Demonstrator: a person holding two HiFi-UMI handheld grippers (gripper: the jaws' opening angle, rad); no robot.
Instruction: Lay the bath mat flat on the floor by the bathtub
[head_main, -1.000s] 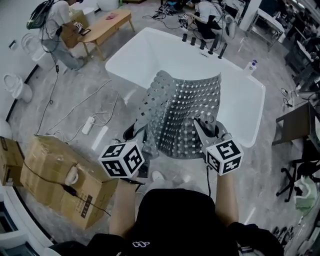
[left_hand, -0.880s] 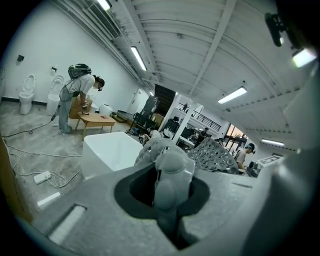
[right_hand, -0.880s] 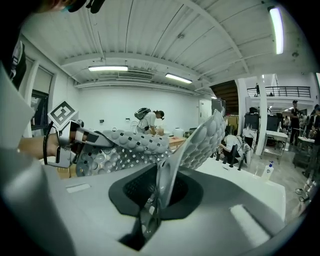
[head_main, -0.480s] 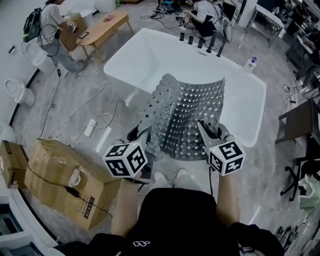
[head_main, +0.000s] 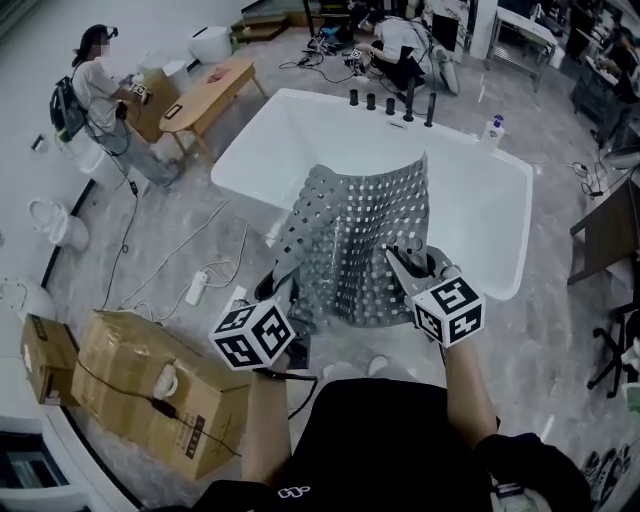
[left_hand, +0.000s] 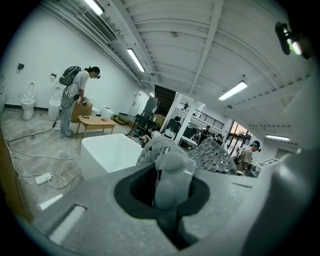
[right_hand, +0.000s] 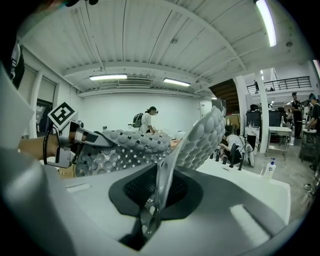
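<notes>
Over the bathtub rim, bath mat held aloft
left gripper and right gripper fingers clamp its near edge; keep it taut, lowering level onto the floor

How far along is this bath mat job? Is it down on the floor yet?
Not yet. Done: the bath mat is picked up, clamped at its near edge by the left gripper and the right gripper. In hand: it is held up, curved, by the bathtub. Left: lower it to the floor beside the tub, spread it flat, let go.
</notes>
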